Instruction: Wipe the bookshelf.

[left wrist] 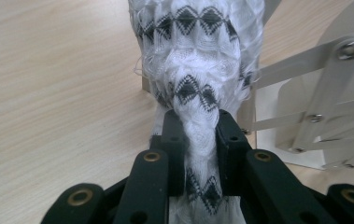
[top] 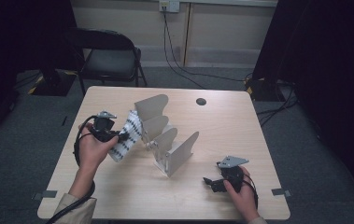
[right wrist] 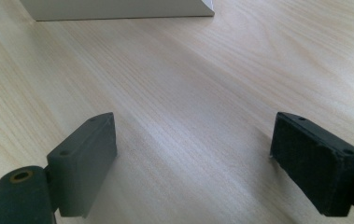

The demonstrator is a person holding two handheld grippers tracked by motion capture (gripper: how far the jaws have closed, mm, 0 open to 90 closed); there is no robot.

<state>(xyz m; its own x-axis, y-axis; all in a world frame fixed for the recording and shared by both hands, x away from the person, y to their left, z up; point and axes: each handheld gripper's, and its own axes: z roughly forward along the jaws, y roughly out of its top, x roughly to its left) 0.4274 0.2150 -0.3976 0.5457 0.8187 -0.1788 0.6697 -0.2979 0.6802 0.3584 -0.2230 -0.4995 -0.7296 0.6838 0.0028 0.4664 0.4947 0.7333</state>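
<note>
A pale wooden bench carries a beige metal rack of four upright, curved dividers joined by flat struts, standing near its middle. A small round dark hole sits in the bench top beyond the rack. Behind the bench a black folding chair stands on the grey carpet, and cables hang from a wall socket.

The white cloth with black diamond patterns is at the rack's left end, touching the first divider, bunched and lifted off the bench top. In the left gripper view the rack's struts and screws stand just to the right of the cloth, close against it.

The left gripper points toward the rack, its jaws clamped on a pinched fold of the cloth; the left hand wraps the gripper body with the forearm coming up from the bench's near edge.

The right gripper lies low over the bench's near right part, well apart from the rack, pointing left. Its jaws stand wide apart with only bare wood between them. The right hand holds it from behind.
</note>
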